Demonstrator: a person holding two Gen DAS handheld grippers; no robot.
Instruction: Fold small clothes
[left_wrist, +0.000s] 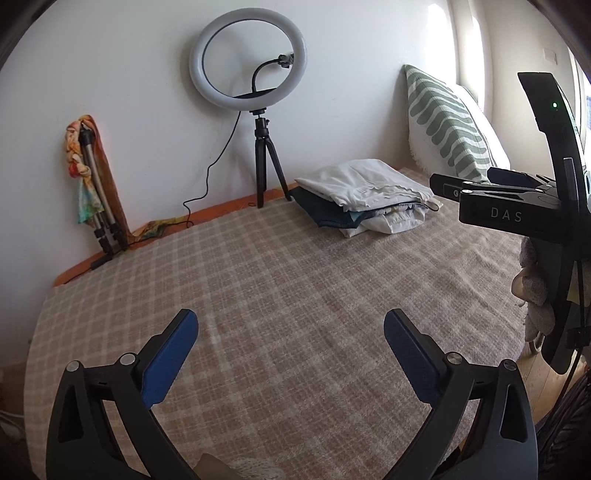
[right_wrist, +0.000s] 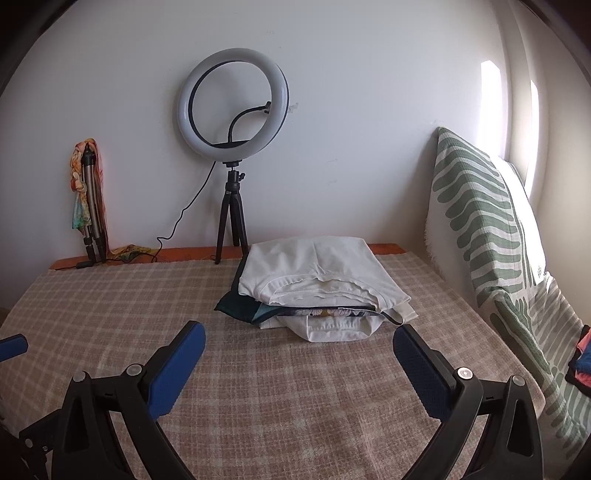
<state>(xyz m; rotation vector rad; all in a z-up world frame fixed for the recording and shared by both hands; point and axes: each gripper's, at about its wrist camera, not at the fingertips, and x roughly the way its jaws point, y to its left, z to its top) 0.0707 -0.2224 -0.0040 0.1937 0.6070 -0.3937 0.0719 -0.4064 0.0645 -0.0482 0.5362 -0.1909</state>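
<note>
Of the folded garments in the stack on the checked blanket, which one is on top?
The white garment tops the stack; a dark teal piece sticks out beneath it, then a floral layer, with another white item at the bottom.

left wrist: looked down across checked bedspread (left_wrist: 295, 258) toward wall | right wrist: nearer folded clothes stack (right_wrist: 317, 280) | shared: ring light (left_wrist: 247, 59)

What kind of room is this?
Probably a bedroom at home: a bed-like surface under a checked blanket, a green-patterned pillow propped by the wall, and a stack of folded clothes. A ring light stands behind.
</note>
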